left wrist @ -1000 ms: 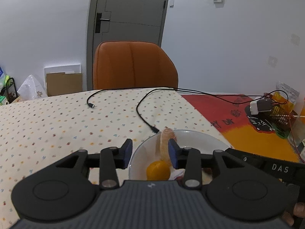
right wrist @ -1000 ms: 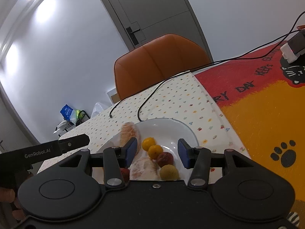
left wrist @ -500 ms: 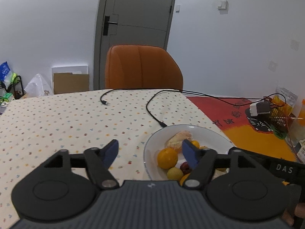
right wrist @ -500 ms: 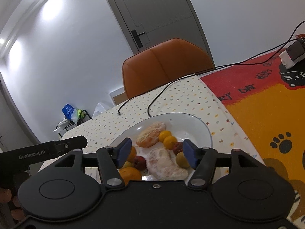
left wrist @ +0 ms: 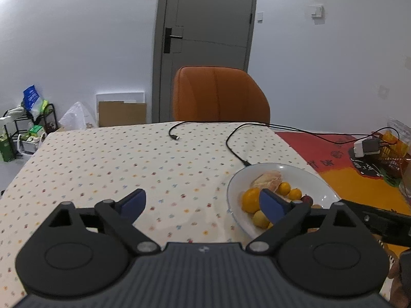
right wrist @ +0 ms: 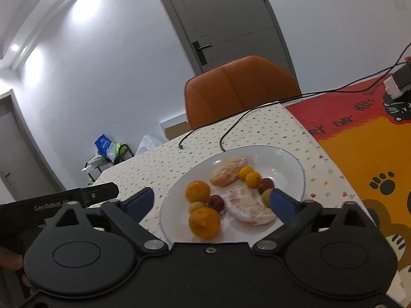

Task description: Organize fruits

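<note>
At the bottom of each view, the left hand-held gripper (left wrist: 203,201) and the right hand-held gripper (right wrist: 212,201) are spread wide, holding nothing. Just beyond, mid-frame, the white plate (right wrist: 290,164) on the dotted surface (left wrist: 115,159) carries oranges (right wrist: 204,222), peeled segments (right wrist: 248,209) and small fruits. Farther back stands an orange chair (left wrist: 221,93).

The table (left wrist: 102,169) is covered by a cream cloth with small coloured dots. At its right side lies a red and orange mat (right wrist: 359,138) printed with paw marks and lettering. A white plate (right wrist: 287,161) holding fruit rests on the dotted cloth, just beside the mat edge. Two black cables (left wrist: 231,138) run across the far part of the cloth; one ends near the plate rim. A white-and-grey adapter (left wrist: 366,146) sits on the mat.
</note>
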`<state>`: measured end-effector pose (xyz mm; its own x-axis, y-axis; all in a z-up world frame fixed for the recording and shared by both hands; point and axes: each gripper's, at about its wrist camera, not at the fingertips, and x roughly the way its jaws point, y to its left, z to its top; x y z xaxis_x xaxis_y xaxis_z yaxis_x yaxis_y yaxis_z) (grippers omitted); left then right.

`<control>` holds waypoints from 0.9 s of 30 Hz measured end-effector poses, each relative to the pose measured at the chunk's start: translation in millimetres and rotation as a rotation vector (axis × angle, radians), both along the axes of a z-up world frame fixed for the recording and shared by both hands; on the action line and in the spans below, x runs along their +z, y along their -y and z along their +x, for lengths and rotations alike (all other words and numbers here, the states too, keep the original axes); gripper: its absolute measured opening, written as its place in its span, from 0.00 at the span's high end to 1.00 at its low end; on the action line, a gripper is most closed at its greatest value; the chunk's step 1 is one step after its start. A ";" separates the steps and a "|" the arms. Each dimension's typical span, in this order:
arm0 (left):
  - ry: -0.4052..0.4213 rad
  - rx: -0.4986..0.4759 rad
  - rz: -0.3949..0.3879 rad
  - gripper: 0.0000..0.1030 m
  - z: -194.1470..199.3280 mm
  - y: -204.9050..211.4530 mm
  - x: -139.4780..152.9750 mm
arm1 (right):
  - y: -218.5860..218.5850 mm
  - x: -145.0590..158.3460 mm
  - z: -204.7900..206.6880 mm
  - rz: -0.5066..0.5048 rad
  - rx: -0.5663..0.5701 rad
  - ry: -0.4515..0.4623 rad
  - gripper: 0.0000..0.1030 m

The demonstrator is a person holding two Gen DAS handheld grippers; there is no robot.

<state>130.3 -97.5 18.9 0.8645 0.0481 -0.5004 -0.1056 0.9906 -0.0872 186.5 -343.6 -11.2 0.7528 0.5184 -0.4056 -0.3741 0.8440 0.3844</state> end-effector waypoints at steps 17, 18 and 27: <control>-0.010 0.026 -0.002 0.01 -47.9 -30.6 20.2 | -19.7 22.5 -36.9 -0.029 0.039 0.035 0.00; -0.009 0.028 0.000 0.00 -50.8 -32.1 20.9 | -21.3 23.8 -38.4 -0.032 0.042 0.036 0.00; -0.025 0.061 0.003 0.00 -72.1 -46.0 25.1 | -30.5 35.0 -51.9 -0.040 0.062 0.023 0.00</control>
